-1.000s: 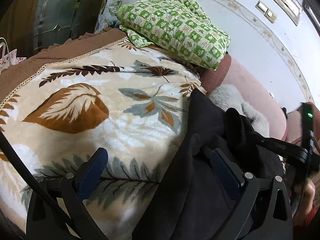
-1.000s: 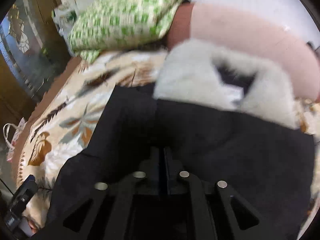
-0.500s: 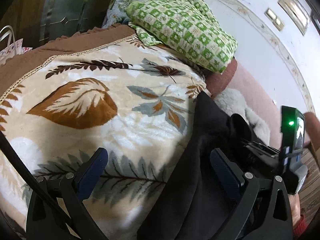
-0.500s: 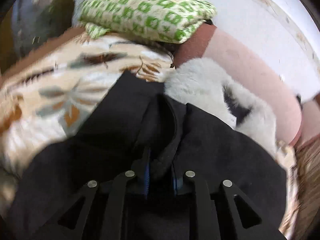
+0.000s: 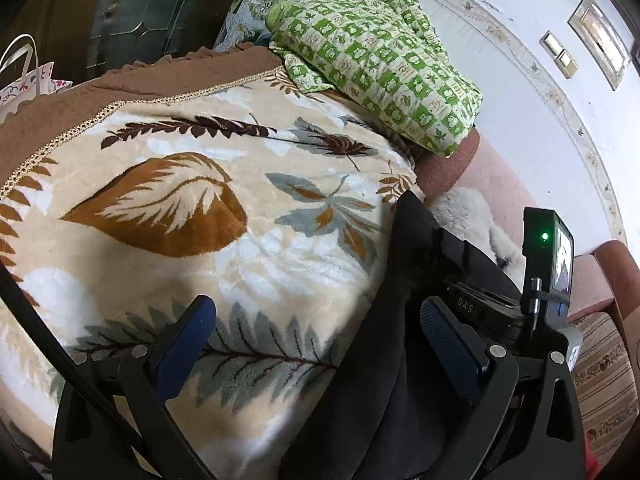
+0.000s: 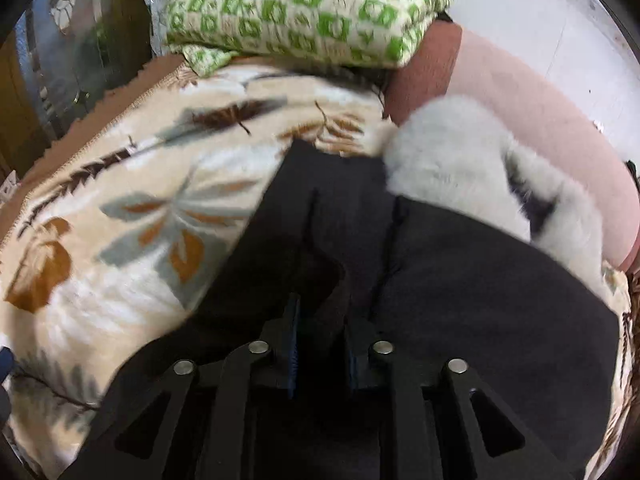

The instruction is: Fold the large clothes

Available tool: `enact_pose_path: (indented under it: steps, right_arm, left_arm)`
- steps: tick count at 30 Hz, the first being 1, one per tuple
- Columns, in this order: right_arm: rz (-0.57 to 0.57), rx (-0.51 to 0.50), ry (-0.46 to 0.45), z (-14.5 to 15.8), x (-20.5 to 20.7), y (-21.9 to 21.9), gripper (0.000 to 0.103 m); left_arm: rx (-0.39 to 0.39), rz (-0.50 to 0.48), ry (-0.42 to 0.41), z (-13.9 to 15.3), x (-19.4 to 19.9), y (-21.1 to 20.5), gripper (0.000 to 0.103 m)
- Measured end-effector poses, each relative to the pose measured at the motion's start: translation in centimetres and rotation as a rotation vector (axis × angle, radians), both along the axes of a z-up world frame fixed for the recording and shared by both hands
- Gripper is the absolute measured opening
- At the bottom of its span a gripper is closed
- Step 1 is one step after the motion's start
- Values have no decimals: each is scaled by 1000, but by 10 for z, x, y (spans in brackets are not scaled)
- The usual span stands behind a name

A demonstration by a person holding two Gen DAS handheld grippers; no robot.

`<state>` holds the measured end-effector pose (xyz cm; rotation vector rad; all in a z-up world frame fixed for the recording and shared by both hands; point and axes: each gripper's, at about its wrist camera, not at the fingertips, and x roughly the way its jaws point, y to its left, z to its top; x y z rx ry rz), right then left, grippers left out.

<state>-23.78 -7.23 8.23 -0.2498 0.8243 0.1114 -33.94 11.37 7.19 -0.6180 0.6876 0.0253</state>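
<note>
A large black coat point(image 6: 460, 272) with a white fur collar point(image 6: 452, 168) lies on a leaf-patterned blanket point(image 5: 200, 208). My right gripper point(image 6: 320, 320) is shut on a fold of the black coat and holds it bunched between its fingers. In the left wrist view the coat point(image 5: 380, 360) hangs at the right, with the right gripper's body and camera point(image 5: 548, 256) behind it. My left gripper point(image 5: 316, 320) is open and empty, its blue pads over the blanket and the coat's edge.
A green checked pillow point(image 5: 380, 64) lies at the bed's head. A pink bolster point(image 6: 520, 104) runs along the white wall. A brown blanket border point(image 5: 120, 88) and a paper bag point(image 5: 24, 80) are at the far left.
The right gripper has pulled the coat fold toward the blanket's near side, and more blanket shows in its view. The left gripper stayed open, shifting slightly.
</note>
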Motion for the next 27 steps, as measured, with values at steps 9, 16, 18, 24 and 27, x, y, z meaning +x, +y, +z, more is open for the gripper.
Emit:
enact_pose_path:
  steps: [9, 16, 18, 24, 27]
  right_arm:
    - [46, 232, -93, 59, -96, -58, 66]
    - [-243, 279, -125, 56, -199, -213, 74]
    - [-360, 314, -115, 45, -225, -262, 75]
    - [-605, 543, -123, 5, -291, -371, 75]
    - [-632, 582, -116, -12, -301, -385, 75]
  left_arm:
    - [32, -61, 21, -3, 5, -12, 102]
    - [-13, -249, 10, -2, 8, -32, 102]
    - [-36, -315, 33, -6, 11, -38, 102]
    - [-148, -476, 125, -28, 11, -53, 90]
    - [-186, -506, 157, -37, 7, -55, 80]
